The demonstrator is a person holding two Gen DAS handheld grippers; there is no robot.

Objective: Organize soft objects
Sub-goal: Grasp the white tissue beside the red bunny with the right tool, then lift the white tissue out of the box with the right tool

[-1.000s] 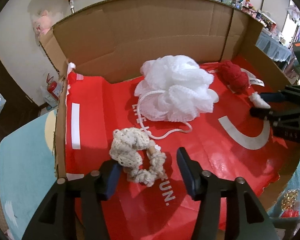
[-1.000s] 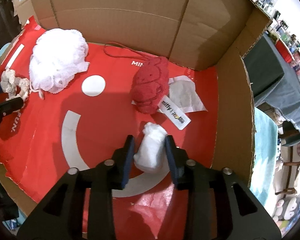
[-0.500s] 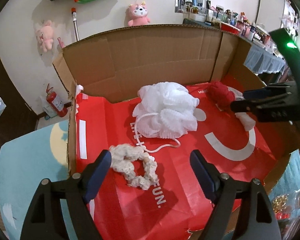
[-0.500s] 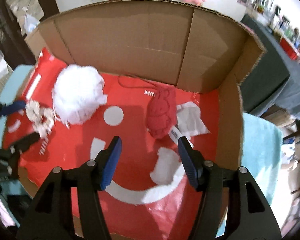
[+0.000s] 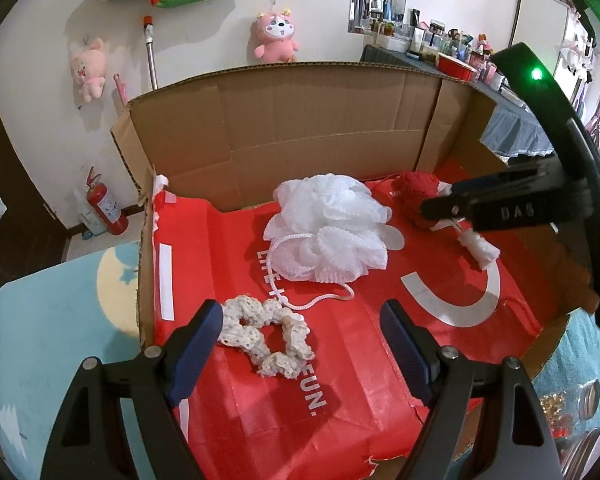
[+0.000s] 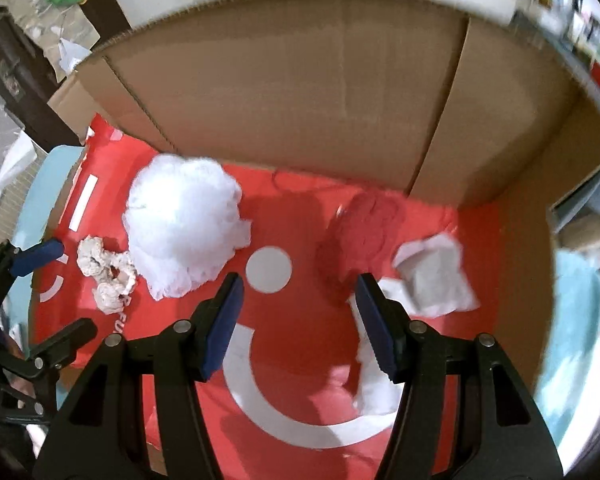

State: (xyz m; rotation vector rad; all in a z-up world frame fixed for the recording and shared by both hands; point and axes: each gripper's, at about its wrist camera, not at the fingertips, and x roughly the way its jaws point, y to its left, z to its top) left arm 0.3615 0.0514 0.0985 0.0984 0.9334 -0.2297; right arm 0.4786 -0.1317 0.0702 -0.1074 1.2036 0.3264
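Inside a brown cardboard box (image 5: 300, 120) lined with red plastic, both grippers (image 5: 300, 344) (image 6: 296, 320) hover open-jawed and empty above a cream crocheted scrunchie (image 5: 266, 336) and a small white cloth roll (image 6: 374, 384).

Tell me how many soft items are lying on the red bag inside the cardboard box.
4: a cream scrunchie near the front left, a white bath pouf in the middle, a red plush at the back right, and a small white roll in front of it. None looks hidden.
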